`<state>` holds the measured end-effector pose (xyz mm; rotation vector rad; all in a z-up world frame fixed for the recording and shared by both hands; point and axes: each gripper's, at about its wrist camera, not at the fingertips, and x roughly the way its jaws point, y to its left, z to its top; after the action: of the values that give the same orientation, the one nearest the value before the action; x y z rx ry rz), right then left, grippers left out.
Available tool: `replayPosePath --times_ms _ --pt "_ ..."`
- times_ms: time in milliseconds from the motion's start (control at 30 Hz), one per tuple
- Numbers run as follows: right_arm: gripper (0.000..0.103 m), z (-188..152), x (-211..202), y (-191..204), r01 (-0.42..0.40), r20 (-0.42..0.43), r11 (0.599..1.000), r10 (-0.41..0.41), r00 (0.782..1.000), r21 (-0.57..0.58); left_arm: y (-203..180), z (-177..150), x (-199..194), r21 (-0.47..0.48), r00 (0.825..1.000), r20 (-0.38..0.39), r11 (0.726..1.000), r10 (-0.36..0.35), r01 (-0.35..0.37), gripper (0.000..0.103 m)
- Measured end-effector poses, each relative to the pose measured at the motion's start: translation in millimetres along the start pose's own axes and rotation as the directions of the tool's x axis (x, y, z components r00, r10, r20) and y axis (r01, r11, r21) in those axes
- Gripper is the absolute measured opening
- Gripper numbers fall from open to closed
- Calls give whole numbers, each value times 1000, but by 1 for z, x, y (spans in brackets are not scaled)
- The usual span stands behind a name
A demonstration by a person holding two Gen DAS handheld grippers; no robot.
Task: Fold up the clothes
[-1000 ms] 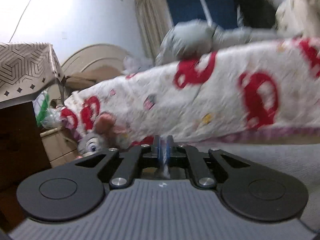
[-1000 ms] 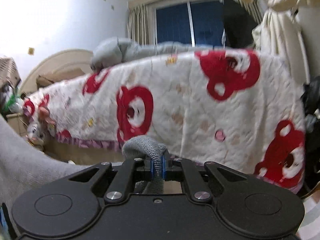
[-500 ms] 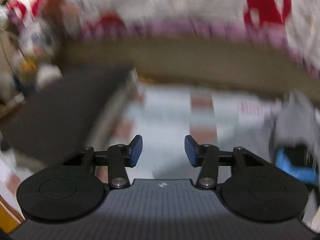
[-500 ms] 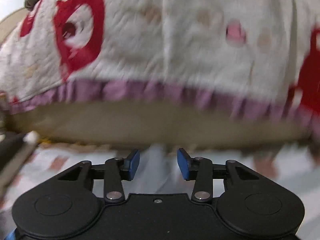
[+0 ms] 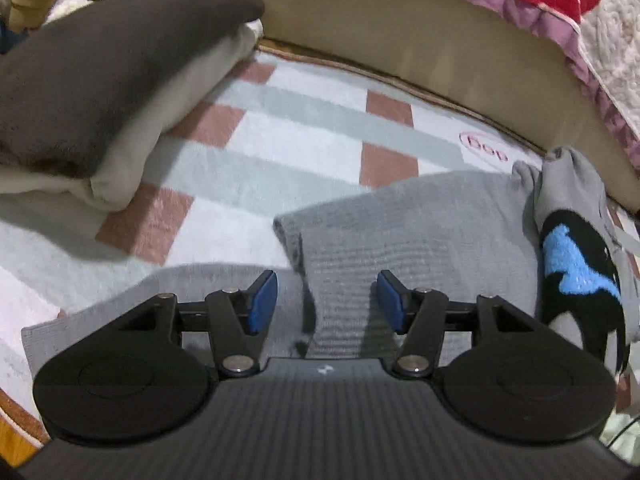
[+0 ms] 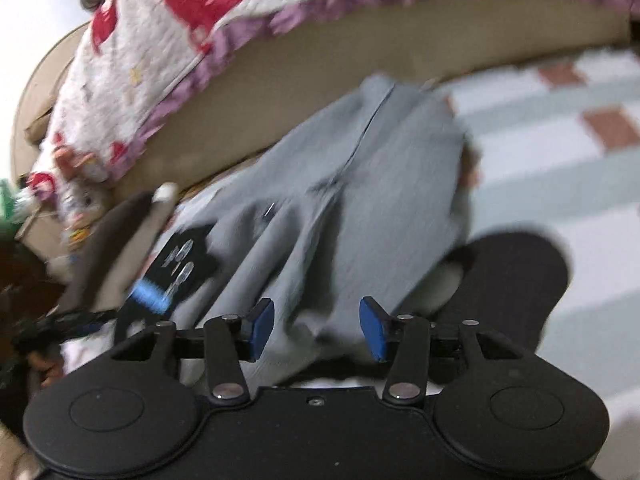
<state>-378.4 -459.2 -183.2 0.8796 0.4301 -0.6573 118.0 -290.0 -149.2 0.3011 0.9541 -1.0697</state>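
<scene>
Hovering over the grey sweater, the left gripper has its blue pads spread wide with nothing between them. The sweater lies on the checked rug, partly folded, with one edge doubled over right in front of the fingers, and a black and blue patch on it shows off to the right. A folded pile, dark brown over cream, sits on the rug to the left, well apart from the sweater. Behind it all runs the bed side with the red-and-white quilt hanging over.

Right gripper is also wide open and empty, over the sweater from the other side. That view is pretty blurry, so I can't really tell what the dark rounded thing next to the sweater's right edge is.
</scene>
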Motion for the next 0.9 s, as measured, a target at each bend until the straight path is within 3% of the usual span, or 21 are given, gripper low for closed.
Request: replayPosePath --times_ms 133,267,400,500,667,700,767,800,833,867,900 --pt "61 -18 10 12 21 -25 998 -22 999 -51 3 -3 4 -8 999 -36 1000 -23 23 59" --pt "65 -28 23 9 108 3 994 -108 994 -6 1 -9 13 -3 996 -80 999 -44 44 61" --pt "66 -32 31 2 112 14 991 -114 993 66 -1 -13 19 -39 990 -105 996 -89 85 68" --pt "68 -30 39 -1 111 9 989 -112 994 93 -2 -14 21 -60 995 -80 996 -64 59 68" --pt "73 -5 72 29 170 12 985 -170 985 -3 -8 -13 24 -34 997 -53 998 -49 47 73" --pt "71 -4 73 34 177 30 984 -177 984 1 -9 -13 25 -30 997 -51 998 -51 50 75" --pt "47 -6 69 46 185 65 982 -182 981 -41 -9 -14 25 -23 997 -37 998 -62 62 73" --pt "41 -8 66 53 199 80 976 -193 978 -84 -9 -14 25 -20 997 -29 998 -68 68 62" --pt "34 -8 60 59 217 96 969 -206 974 -120 -10 -14 24 -7 997 -19 997 -79 79 44" --pt "29 -8 54 65 234 113 961 -218 969 -149 -12 -13 21 20 996 -3 995 -93 93 5" --pt "27 -7 44 70 246 135 957 -227 965 -156 -17 -11 16 54 995 22 994 -94 93 5"
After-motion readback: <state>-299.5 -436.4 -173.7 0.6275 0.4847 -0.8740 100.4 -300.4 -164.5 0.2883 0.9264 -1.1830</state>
